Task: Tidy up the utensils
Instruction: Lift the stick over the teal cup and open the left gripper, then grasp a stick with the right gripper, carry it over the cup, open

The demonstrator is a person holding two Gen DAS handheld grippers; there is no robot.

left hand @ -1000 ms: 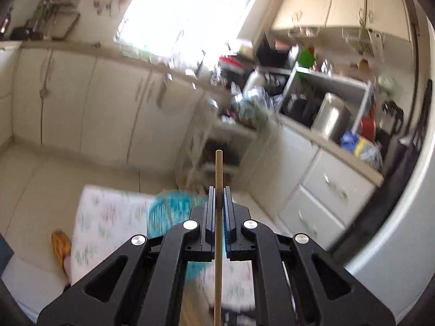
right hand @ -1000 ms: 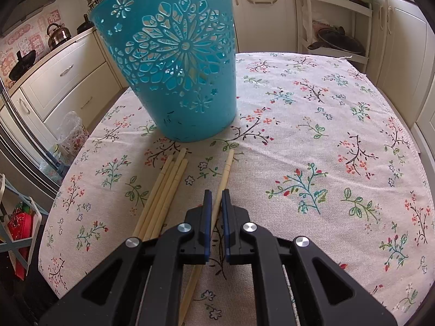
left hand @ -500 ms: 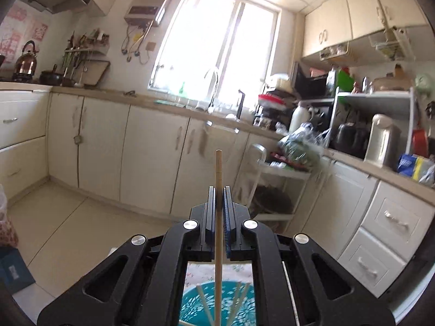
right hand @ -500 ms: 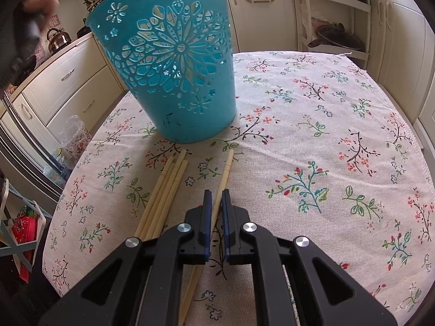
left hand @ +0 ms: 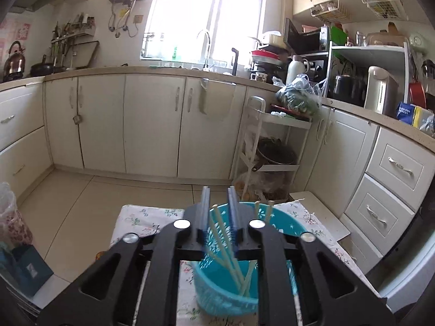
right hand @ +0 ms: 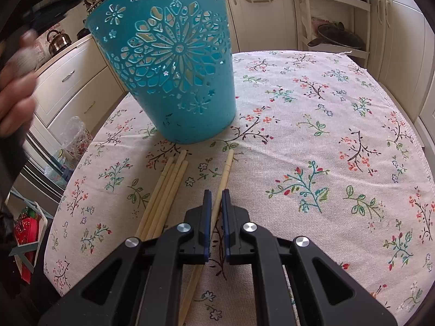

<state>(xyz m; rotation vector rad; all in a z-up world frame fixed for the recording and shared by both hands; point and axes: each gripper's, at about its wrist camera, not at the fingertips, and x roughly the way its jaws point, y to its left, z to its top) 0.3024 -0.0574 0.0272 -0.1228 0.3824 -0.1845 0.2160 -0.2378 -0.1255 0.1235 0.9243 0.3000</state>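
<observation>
Turquoise plastic fills the lower centre of the left wrist view: a perforated basket (left hand: 225, 285) is seen from above, standing on a floral tablecloth (left hand: 141, 222). Several pale chopsticks (left hand: 225, 247) lean inside it. The left gripper (left hand: 218, 212) hangs directly above the rim with its jaws apart and nothing between them. Half a second ago a single chopstick was clamped upright in those jaws; it has been let go and has apparently joined the others in the basket. One more utensil is judged to be put away. Kitchen cabinets (left hand: 152, 125) and a bright window fill the upper half of the frame.

In the right wrist view the same basket (right hand: 174, 68) stands in the upper left centre of the cloth (right hand: 326, 149). A single chopstick (right hand: 221, 184) lies on the cloth and runs between the jaws of the right gripper (right hand: 214, 203), which are nearly together around it; whether it is firmly gripped cannot be told. A bundle of four chopsticks (right hand: 165, 193) lies just to its left. This view is unchanged from the earlier frame, except for a blurred hand (right hand: 16, 103) at the left edge.
</observation>
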